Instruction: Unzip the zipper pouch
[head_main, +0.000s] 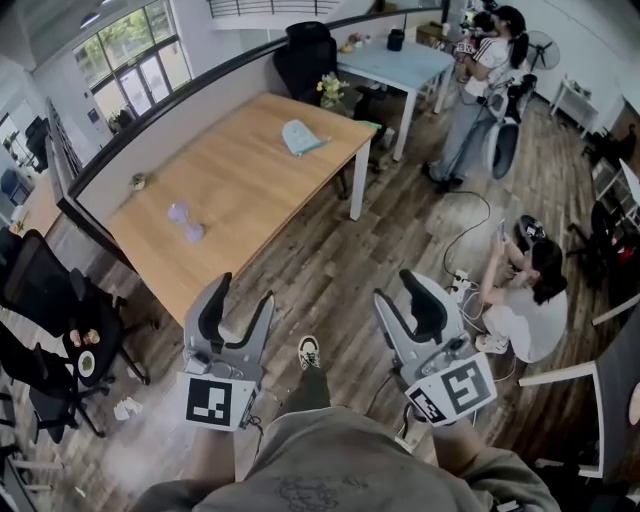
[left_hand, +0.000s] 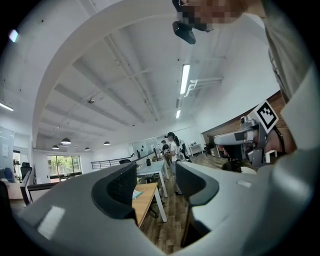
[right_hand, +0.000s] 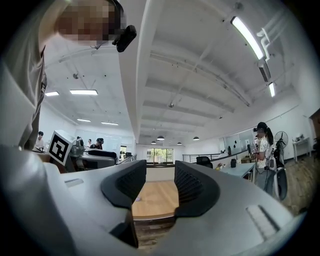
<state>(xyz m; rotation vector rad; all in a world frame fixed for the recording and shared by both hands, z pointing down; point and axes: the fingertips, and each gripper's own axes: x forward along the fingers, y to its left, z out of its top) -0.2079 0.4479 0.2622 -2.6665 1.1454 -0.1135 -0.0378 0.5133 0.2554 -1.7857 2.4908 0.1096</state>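
Note:
A light blue pouch (head_main: 300, 137) lies flat near the far right end of the long wooden table (head_main: 250, 190); it also shows as a small teal patch (left_hand: 137, 193) in the left gripper view. Both grippers hang low by the person's body, off the table's near end and well short of the pouch. My left gripper (head_main: 243, 298) is open with nothing between its dark pads (left_hand: 120, 190). My right gripper (head_main: 395, 285) is open too, its jaws framing only the bare tabletop (right_hand: 155, 200). The pouch's zipper is too small to make out.
A small purple object (head_main: 186, 222) and a small dark item (head_main: 138, 181) lie on the table's left part. Black office chairs (head_main: 50, 310) stand at the left. A person stands (head_main: 480, 90) by a pale table (head_main: 390, 60); another sits on the floor (head_main: 525, 300) beside cables (head_main: 465, 235).

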